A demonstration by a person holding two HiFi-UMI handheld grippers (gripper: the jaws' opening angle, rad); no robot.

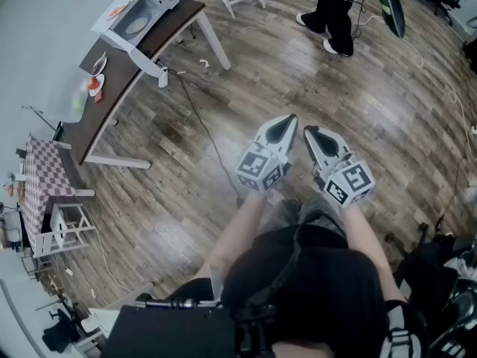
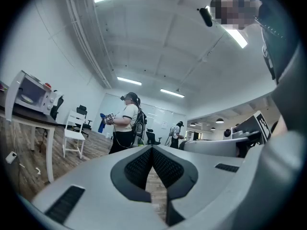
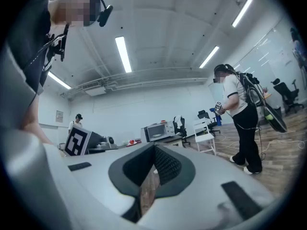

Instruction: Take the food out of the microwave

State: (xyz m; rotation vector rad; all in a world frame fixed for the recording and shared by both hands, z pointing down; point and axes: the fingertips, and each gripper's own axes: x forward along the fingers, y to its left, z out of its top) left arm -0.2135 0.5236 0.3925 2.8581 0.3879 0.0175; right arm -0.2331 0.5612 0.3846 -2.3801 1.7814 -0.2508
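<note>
both the left gripper (image 1: 286,119) and the right gripper (image 1: 308,131) have their jaws pressed together on nothing, well apart from the microwave (image 1: 141,10). the food probably sits behind its closed door (image 1: 136,26). approach squarely, then spread one gripper's jaws for the door.

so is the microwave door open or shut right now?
Shut: in the right gripper view the microwave door sits flush with its front, with nothing swung out.

Place: I stand in an open lab hall.
Signs: cable (image 1: 200,121) beside table (image 1: 112,104), office chair (image 3: 181,125) beyond it.
</note>
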